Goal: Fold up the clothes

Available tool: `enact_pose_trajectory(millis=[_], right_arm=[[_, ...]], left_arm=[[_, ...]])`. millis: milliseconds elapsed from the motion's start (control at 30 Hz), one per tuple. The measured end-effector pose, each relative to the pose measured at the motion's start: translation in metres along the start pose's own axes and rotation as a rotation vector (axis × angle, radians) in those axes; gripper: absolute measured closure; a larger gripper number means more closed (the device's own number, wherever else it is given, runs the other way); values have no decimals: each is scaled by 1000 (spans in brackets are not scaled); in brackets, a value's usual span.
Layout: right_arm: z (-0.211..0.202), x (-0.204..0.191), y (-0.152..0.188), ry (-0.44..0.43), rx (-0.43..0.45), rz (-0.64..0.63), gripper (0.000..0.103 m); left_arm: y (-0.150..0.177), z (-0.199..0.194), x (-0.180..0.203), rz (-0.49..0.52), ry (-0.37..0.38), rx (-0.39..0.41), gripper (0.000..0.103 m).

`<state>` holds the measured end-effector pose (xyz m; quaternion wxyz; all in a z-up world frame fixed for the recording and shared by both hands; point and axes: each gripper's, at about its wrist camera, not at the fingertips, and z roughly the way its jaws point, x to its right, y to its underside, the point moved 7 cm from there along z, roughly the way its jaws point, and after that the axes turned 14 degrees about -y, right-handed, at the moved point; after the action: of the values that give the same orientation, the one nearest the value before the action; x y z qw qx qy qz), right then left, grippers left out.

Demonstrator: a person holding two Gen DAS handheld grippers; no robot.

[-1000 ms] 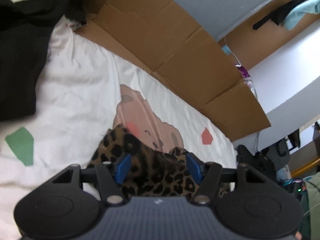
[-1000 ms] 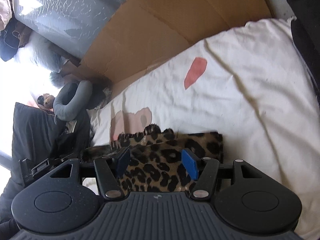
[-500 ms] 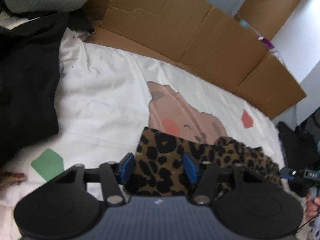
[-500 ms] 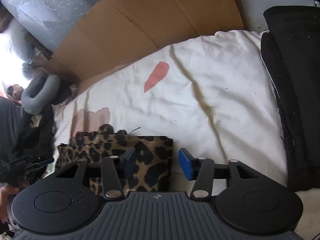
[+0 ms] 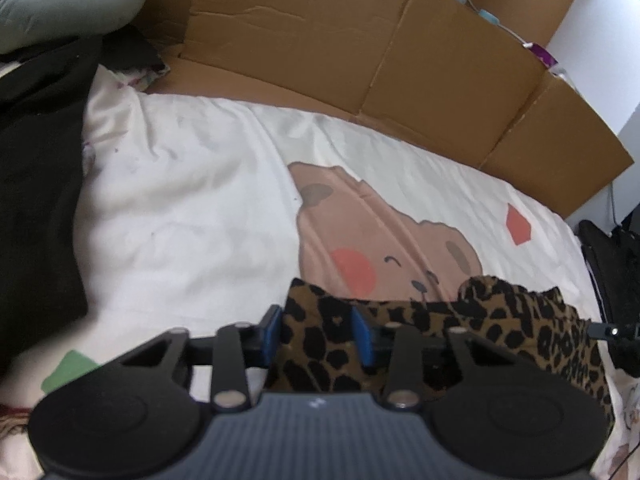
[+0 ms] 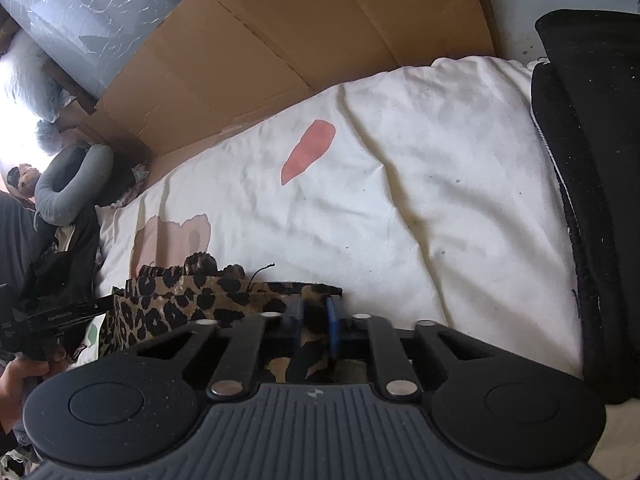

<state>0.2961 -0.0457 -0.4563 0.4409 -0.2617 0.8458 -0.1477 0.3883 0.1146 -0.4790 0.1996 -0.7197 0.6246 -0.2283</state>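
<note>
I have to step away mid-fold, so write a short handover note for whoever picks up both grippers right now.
Left gripper: jaws partly apart, straddling the left end of the leopard garment; grip uncertain.
Right gripper: shut on the garment's right corner.
Garment: bunched in a strip along the near edge of the white duvet.
Done: both ends reached.
Left: confirm the left grip, lift, spread flat, then fold.

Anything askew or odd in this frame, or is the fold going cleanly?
One thing: the leopard garment is bunched, not flat. Its far edge humps up in ruffles over the bear print on the sheet, and a loose dark thread sticks up from it. The cardboard looks undisturbed.
</note>
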Motion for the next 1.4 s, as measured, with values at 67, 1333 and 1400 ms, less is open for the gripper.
enact_pose_trajectory(millis=[67, 1333, 1400], right_arm=[[-2, -1, -1, -3, 6, -9, 101], [27, -7, 9, 125, -61, -113, 67], [32, -11, 11, 138, -78, -141, 61]], left_arm=[[0, -2, -1, 4, -4, 13, 92], [8, 9, 14, 149, -148, 28, 63], [9, 9, 16, 153, -152, 33, 62]])
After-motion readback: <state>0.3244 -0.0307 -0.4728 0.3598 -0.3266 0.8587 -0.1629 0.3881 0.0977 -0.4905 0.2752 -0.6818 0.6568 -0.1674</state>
